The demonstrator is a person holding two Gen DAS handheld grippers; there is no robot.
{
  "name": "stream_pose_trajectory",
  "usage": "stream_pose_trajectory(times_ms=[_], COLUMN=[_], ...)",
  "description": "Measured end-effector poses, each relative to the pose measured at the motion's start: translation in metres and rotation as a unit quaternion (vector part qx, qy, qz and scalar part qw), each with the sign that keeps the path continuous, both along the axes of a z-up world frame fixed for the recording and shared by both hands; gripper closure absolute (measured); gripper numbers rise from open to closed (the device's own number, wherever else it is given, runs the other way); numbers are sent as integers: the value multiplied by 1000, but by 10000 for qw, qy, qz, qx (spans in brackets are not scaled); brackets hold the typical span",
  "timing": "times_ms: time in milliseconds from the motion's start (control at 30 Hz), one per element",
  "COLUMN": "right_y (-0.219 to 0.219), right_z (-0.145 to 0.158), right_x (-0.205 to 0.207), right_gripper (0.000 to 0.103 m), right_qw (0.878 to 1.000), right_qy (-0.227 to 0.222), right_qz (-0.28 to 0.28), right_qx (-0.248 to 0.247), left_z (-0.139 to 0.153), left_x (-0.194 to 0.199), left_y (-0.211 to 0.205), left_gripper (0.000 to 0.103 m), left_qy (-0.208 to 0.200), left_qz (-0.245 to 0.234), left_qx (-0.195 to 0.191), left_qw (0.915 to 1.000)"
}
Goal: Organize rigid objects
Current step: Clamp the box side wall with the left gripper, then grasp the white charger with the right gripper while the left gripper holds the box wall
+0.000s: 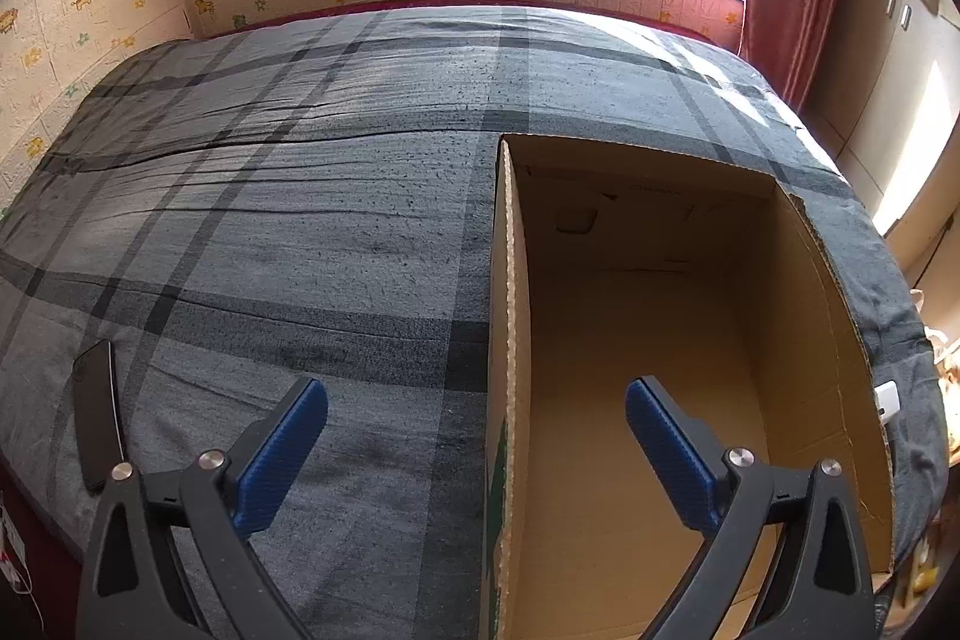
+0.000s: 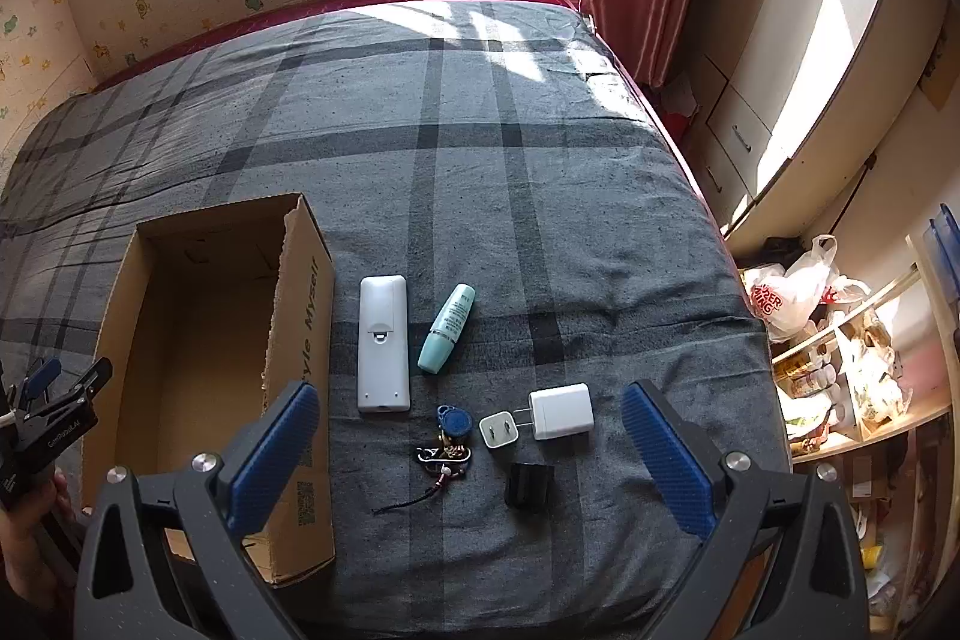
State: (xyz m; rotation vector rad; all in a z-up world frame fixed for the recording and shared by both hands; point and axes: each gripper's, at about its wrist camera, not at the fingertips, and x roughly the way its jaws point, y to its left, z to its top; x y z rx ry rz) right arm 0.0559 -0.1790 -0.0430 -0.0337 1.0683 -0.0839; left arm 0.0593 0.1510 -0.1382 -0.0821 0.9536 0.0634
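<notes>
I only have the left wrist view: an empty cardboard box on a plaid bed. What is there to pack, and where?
Observer: Small items lie on the bed to the right of the box. Nearest the box is a white remote, back side up.
Operator: What else?
Observer: A teal bottle lies beside the remote. Nearer the camera are keys with a blue fob, a white charger, a small white plug and a black cube.
Operator: Is the right gripper holding anything?
Observer: No, the right gripper is open and holds nothing.
</notes>
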Motion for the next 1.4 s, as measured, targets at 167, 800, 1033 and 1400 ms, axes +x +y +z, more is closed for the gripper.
stream_pose_trajectory(times_ms=[167, 800, 1033, 1400], right_y=[3, 6, 2, -12], right_z=[-7, -10, -11, -11], right_x=[-1, -5, -6, -6], right_gripper=[0, 0, 0, 0], right_qw=[9999, 9999, 9999, 9999], right_qy=[85, 70, 61, -91], right_qz=[51, 80, 32, -126], right_qx=[17, 65, 77, 26], left_z=[-9, -30, -30, -30], left_x=[5, 12, 10, 10], left_y=[-2, -9, -10, -12], left_gripper=[9, 71, 87, 87], left_qy=[130, 628, 529, 488], left_qz=[-103, -507, -569, -599], left_qx=[-16, -5, -35, 118], left_qw=[9999, 9967, 9970, 9969])
